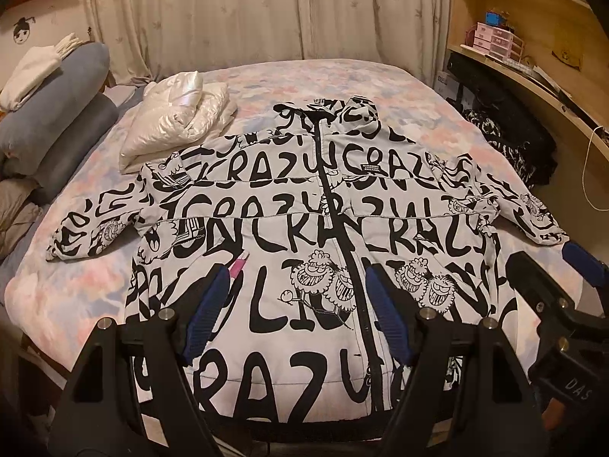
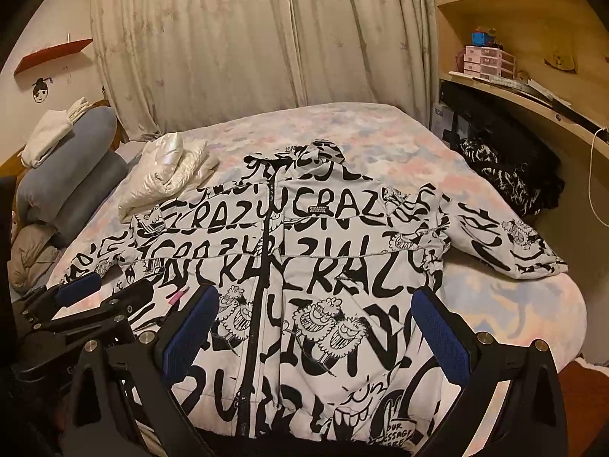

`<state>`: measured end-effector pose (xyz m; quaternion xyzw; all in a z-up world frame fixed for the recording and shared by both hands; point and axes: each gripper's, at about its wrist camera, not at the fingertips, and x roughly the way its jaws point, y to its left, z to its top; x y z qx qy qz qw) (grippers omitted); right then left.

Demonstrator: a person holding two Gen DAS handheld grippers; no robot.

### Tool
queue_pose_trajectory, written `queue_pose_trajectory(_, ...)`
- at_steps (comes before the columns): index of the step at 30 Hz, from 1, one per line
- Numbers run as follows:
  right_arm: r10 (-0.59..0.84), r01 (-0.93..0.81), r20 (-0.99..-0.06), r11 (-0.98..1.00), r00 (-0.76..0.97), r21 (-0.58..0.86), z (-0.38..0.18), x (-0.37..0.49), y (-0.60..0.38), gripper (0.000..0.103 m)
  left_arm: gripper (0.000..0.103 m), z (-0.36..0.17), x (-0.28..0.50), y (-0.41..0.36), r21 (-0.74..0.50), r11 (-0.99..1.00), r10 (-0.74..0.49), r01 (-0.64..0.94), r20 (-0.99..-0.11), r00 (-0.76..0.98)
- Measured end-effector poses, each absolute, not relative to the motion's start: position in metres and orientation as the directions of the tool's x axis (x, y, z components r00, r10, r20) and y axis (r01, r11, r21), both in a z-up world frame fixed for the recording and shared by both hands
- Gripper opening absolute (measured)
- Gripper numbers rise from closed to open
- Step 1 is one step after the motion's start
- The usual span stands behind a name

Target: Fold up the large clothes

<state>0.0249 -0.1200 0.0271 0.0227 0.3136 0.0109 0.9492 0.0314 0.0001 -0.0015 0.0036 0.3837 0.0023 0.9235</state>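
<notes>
A large white jacket with black "CRAZY" lettering and cartoon faces (image 1: pixel 289 209) lies flat on the bed, front up, zipped, collar at the far end and both sleeves spread sideways. It also shows in the right wrist view (image 2: pixel 323 266). My left gripper (image 1: pixel 297 289) is open and empty, hovering above the jacket's lower left front. My right gripper (image 2: pixel 316 312) is open and empty above the lower right front. Each gripper shows at the edge of the other's view: the right gripper (image 1: pixel 548 266) and the left gripper (image 2: pixel 106 285).
A folded white puffy garment (image 1: pixel 179 114) lies at the bed's far left by blue-grey bolsters (image 1: pixel 61 110). A dark patterned garment (image 1: pixel 506 141) hangs at the right, under a curved wooden desk with shelves (image 1: pixel 533 76). Curtains hang behind the bed (image 1: pixel 76 285).
</notes>
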Motion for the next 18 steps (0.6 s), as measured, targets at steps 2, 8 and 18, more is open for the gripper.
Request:
queue_pose_trajectory(2,0.032,-0.008,-0.592,0.999,0.805,0.043,0.031,0.028,-0.123,0.103,0.072,0.003,0.037,-0.004,0.006,1.000,-0.006,0.015,-0.704,0.710)
queue_pose_trajectory(8,-0.011,0.008,-0.543,1.000,0.840,-0.008,0.057,0.034,-0.138,0.103,0.072,0.028,0.057,-0.023,-0.004,0.997,-0.059,0.077,-0.673,0.738)
queue_pose_trajectory(18,-0.097,0.094,-0.463,0.995,0.881,-0.030,0.129,0.057,-0.218,0.103,0.072,0.086,0.118,-0.078,-0.007,0.983,-0.150,0.183,-0.601,0.785)
